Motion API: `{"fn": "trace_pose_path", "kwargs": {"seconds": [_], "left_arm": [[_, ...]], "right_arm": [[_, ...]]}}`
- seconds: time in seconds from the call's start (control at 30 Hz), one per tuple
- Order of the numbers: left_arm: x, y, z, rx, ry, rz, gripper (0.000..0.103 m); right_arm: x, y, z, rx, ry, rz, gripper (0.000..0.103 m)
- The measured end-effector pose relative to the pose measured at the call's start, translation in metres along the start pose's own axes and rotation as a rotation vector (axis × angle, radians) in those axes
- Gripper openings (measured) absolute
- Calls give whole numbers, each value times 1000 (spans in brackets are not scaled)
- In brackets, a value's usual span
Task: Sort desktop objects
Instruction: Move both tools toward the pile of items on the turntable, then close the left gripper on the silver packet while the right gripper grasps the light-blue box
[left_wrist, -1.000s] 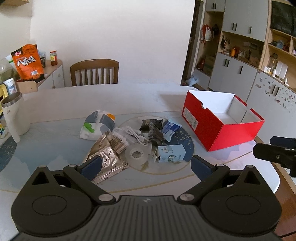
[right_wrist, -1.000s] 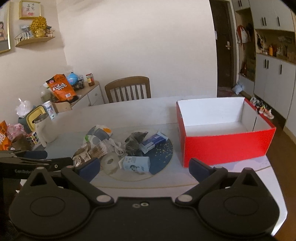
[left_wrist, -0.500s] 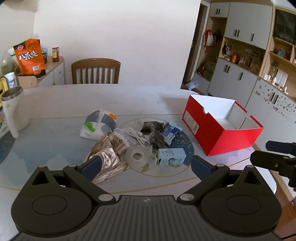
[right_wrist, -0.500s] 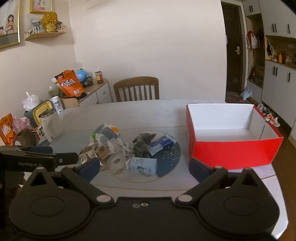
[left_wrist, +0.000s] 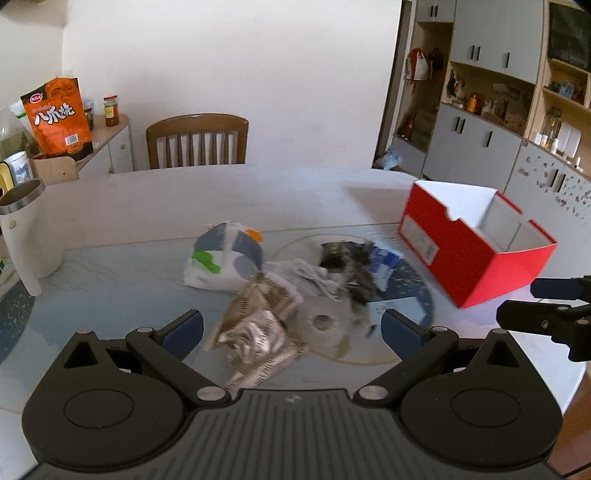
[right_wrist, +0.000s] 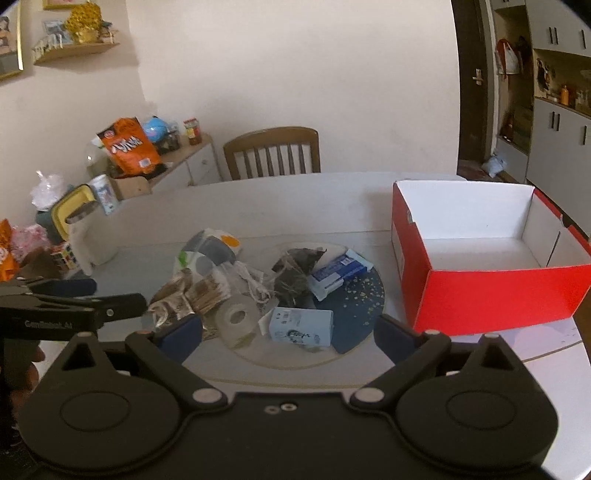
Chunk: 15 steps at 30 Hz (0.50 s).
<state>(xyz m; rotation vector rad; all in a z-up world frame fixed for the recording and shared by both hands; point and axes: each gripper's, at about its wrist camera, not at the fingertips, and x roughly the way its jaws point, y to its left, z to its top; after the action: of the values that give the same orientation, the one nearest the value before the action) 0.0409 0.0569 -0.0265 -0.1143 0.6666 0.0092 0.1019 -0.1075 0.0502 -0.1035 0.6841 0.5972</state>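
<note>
A pile of small objects lies mid-table: silver snack packets (left_wrist: 255, 332) (right_wrist: 173, 306), a tape roll (left_wrist: 323, 321) (right_wrist: 236, 319), a light blue carton (right_wrist: 301, 326), a blue-white box (right_wrist: 338, 271), dark packets (right_wrist: 295, 269) and a white-grey pouch (left_wrist: 221, 258) (right_wrist: 207, 251). An open, empty red box (left_wrist: 476, 243) (right_wrist: 487, 258) stands to the right. My left gripper (left_wrist: 291, 330) is open and empty, above the near side of the pile. My right gripper (right_wrist: 288, 332) is open and empty, near the carton.
A white thermos (left_wrist: 26, 236) stands at the table's left. A wooden chair (left_wrist: 195, 142) is behind the table. A side cabinet with an orange snack bag (left_wrist: 57, 114) is at the back left. Cupboards (left_wrist: 498, 110) line the right wall.
Both grippers have moved forward toward the pile, which now looks larger and lower in both views. The jaws stay open. The left view is blurred by motion.
</note>
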Motion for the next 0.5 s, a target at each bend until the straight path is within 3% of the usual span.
{"fn": "trace_pose_path", "kwargs": {"seconds": [0.5], "left_arm": [[54, 34, -6, 60, 61, 0, 102]], "right_arm": [[86, 14, -2, 7, 91, -84, 99]]}}
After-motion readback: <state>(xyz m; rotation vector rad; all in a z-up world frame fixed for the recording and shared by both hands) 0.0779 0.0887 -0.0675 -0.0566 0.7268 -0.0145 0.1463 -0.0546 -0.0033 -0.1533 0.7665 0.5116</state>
